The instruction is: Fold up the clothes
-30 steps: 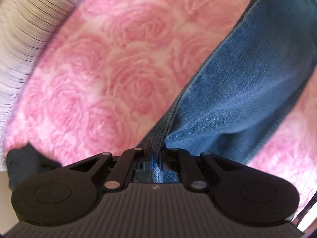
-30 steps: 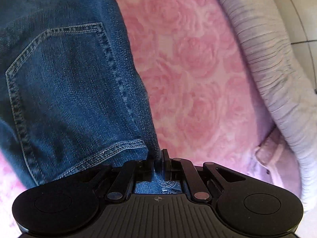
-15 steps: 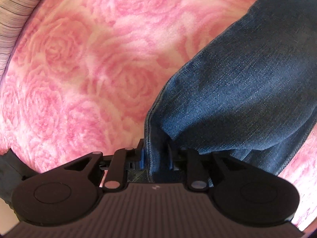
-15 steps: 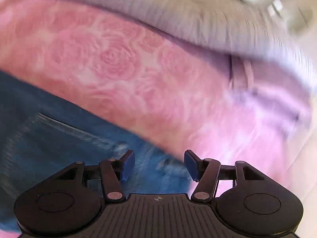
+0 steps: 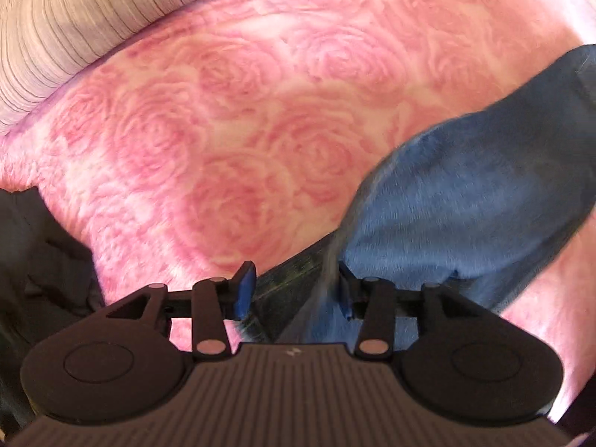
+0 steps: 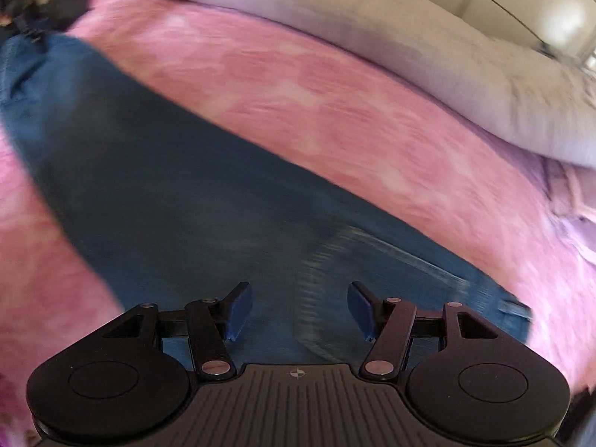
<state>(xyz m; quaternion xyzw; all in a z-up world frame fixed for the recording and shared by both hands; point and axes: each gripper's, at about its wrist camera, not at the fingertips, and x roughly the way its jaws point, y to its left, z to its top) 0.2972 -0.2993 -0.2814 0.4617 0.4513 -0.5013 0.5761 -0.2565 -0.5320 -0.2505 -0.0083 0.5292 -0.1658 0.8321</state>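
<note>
A pair of blue jeans [image 5: 473, 201] lies on a pink rose-patterned blanket [image 5: 231, 138]. In the left wrist view my left gripper [image 5: 294, 290] is open, its blue pads apart, with the jeans' edge lying loose between them. In the right wrist view the jeans [image 6: 178, 193] stretch from the upper left to the lower right, a back pocket showing near the fingers. My right gripper [image 6: 298, 309] is open and empty just above the denim. The right view is blurred by motion.
A grey-white striped pillow or cover [image 5: 74, 26] lines the far edge of the blanket, and it also shows in the right wrist view [image 6: 409, 56]. Dark clothing [image 5: 41, 260] lies at the left edge. A pale lilac garment [image 6: 570, 193] lies at the right.
Both grippers have let go of the jeans and opened. The right gripper opened first and swung away; the left opened in the last half second. The jeans now rest on the blanket.
</note>
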